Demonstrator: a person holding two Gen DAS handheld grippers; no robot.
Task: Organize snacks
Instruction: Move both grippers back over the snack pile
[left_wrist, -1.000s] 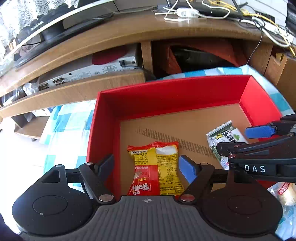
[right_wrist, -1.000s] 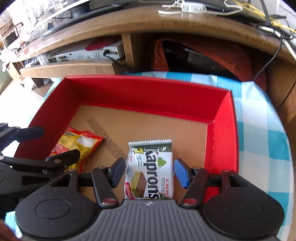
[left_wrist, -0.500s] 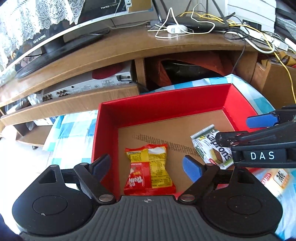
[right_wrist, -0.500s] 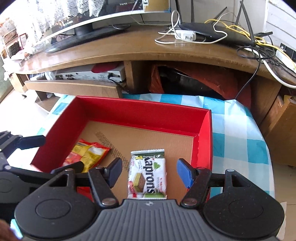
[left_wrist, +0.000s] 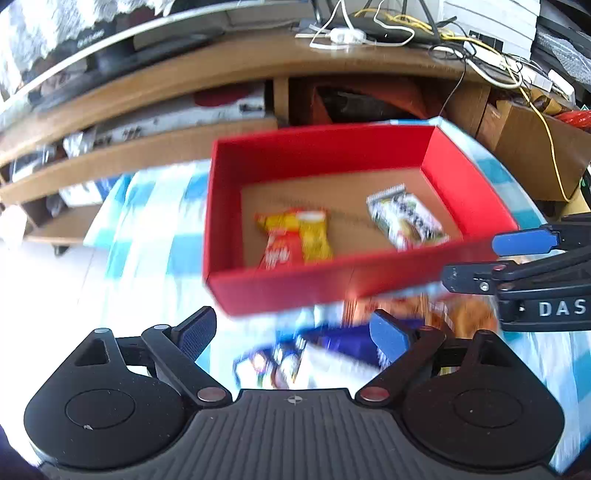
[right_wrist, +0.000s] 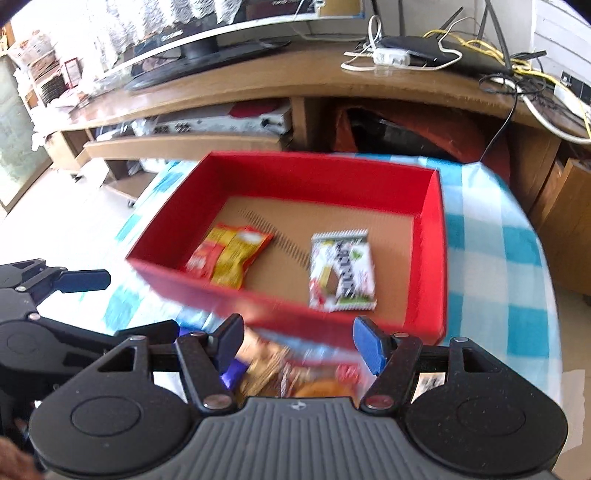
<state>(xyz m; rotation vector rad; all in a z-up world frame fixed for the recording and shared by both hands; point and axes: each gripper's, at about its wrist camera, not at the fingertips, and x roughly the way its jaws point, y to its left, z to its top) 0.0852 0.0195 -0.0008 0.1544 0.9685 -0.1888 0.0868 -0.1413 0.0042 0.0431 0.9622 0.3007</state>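
A red box (left_wrist: 325, 284) (right_wrist: 437, 258) sits on a blue-checked tablecloth. Inside lie a yellow-red snack packet (left_wrist: 295, 242) (right_wrist: 229, 258) at the left and a green-white wafer packet (left_wrist: 404, 218) (right_wrist: 341, 275) at the right. Several loose snack packets (left_wrist: 295, 358) (right_wrist: 295, 376) lie on the cloth in front of the box, blurred. My left gripper (left_wrist: 295, 334) is open and empty above those loose packets. My right gripper (right_wrist: 299, 341) is open and empty, also in front of the box; it shows at the right edge of the left wrist view (left_wrist: 517, 258).
A wooden TV stand (right_wrist: 332, 81) with a monitor, cables and electronics stands behind the table. The tablecloth (right_wrist: 495, 258) extends right of the box. A cardboard box (left_wrist: 535, 147) stands at the far right.
Both grippers have pulled back and up out of the red box, leaving the two packets inside. The loose snacks in front of the box have come into view.
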